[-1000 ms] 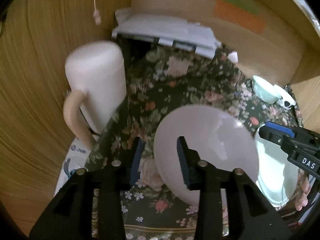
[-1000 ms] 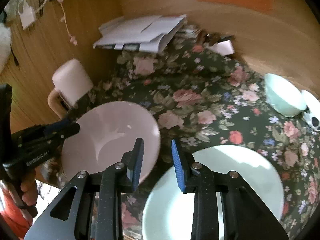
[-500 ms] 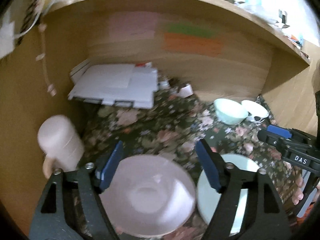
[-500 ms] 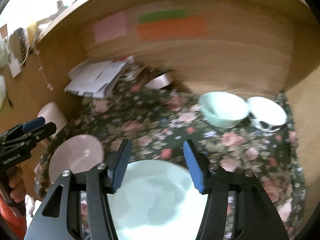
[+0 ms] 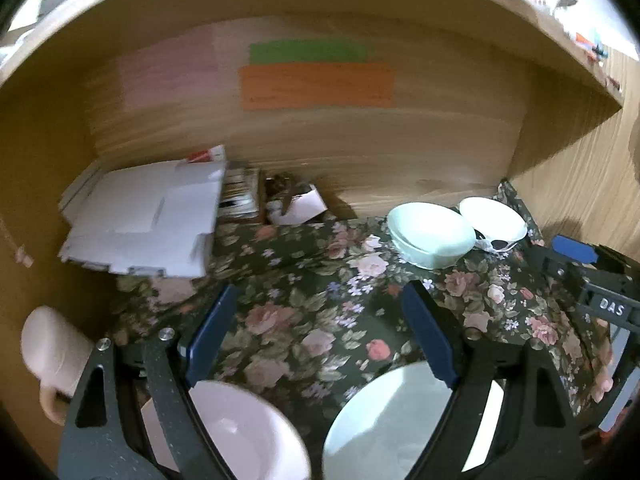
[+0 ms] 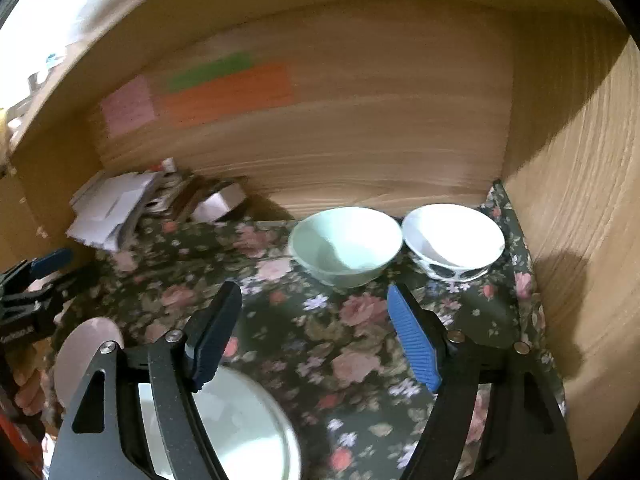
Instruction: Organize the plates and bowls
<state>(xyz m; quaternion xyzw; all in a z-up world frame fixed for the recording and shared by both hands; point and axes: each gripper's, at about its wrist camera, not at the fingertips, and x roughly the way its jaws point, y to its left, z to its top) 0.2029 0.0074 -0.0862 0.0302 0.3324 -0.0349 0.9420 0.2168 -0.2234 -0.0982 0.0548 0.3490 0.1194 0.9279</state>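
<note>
A pink plate (image 5: 240, 432) and a pale green plate (image 5: 392, 420) lie flat side by side on the floral cloth (image 5: 312, 264), just below my fingers. My left gripper (image 5: 320, 332) hangs above them, its jaws opening with nothing between them. A mint bowl (image 6: 346, 244) and a white bowl with black marks (image 6: 452, 240) stand at the back right. My right gripper (image 6: 316, 336) hovers over the cloth past the green plate (image 6: 228, 424), its jaws also opening and empty. The pink plate (image 6: 88, 344) shows at its left.
A stack of white papers (image 5: 148, 224) and small clutter fill the back left corner. A pink mug (image 5: 52, 352) stands at the left wall. Wooden walls (image 6: 580, 240) and a shelf overhead close in the cloth on three sides.
Both grippers have opened wide and pulled back and up from the plates' rims. The pink and green plates stay flat on the cloth, now low in each view.
</note>
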